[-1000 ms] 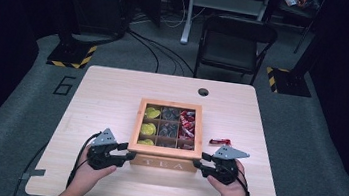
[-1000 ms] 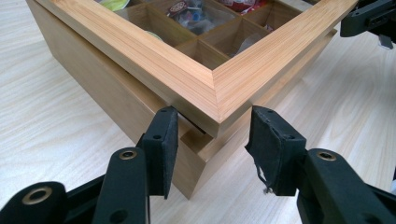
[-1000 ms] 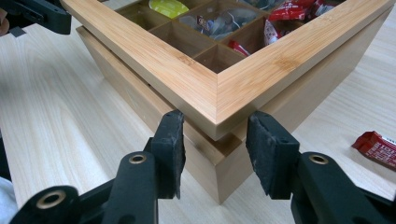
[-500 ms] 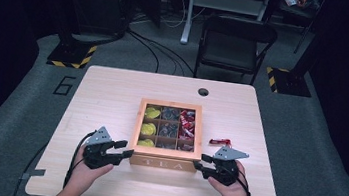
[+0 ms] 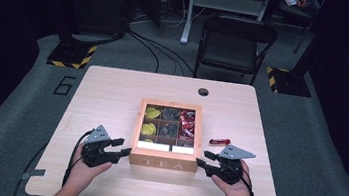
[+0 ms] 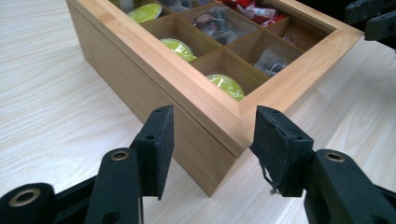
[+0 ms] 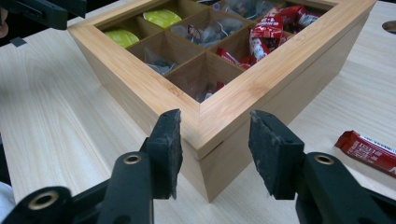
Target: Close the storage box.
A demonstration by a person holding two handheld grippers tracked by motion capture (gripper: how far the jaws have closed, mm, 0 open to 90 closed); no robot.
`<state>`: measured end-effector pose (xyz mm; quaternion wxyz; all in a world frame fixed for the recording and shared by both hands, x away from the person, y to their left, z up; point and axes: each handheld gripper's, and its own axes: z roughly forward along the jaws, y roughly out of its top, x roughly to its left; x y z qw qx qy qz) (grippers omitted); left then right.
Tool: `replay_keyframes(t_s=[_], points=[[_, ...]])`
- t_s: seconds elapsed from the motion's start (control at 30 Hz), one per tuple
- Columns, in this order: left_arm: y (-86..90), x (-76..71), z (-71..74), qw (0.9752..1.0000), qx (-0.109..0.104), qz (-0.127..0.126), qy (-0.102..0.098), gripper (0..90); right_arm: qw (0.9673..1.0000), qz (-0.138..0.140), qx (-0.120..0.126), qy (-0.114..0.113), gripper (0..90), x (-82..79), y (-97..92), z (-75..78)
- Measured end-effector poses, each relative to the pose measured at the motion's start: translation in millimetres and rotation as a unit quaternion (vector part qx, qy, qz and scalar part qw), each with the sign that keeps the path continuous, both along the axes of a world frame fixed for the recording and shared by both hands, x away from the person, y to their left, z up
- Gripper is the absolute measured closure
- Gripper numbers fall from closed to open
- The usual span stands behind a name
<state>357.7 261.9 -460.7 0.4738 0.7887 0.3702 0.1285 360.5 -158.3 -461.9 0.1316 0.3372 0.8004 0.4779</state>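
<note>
While my left hand-held gripper (image 6: 210, 140) and right hand-held gripper (image 7: 212, 140) straddled the tea box's (image 5: 163, 163) near corners mid-table (image 5: 113, 90) | jaws had just been opening, pads clear of wood | judged: releasing after squaring it.

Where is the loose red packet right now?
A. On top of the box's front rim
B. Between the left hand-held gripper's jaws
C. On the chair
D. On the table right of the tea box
D: the red packet lies flat on the table, apart from the tea box, near the right hand-held gripper.
</note>
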Motion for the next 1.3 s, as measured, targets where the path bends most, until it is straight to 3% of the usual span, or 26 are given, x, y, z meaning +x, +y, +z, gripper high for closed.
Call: replay_keyframes(t_s=[0.33, 0.83, 1.23, 1.3], points=[[9.0, 3.7, 2.0, 0.9997, 0.001, 0.023, -0.009, 45.6, 0.9989, -0.025, 0.04, -0.009, 49.8, 4.9, -15.3, 13.6], [25.3, 8.5, 0.9, 0.9982, 0.014, 0.056, -0.016, 45.0, 0.9979, -0.064, 0.006, -0.01, 48.9, 13.3, -29.7, 2.4], [31.8, 12.8, -7.6, 0.9978, 0.02, 0.063, 0.001, 43.4, 0.997, -0.076, -0.014, -0.006, 48.5, 17.5, -34.6, -8.3], [31.8, 12.3, -7.3, 0.9976, 0.013, 0.067, -0.001, 42.8, 0.9966, -0.081, -0.013, -0.006, 48.3, 17.3, -35.4, -8.7]])
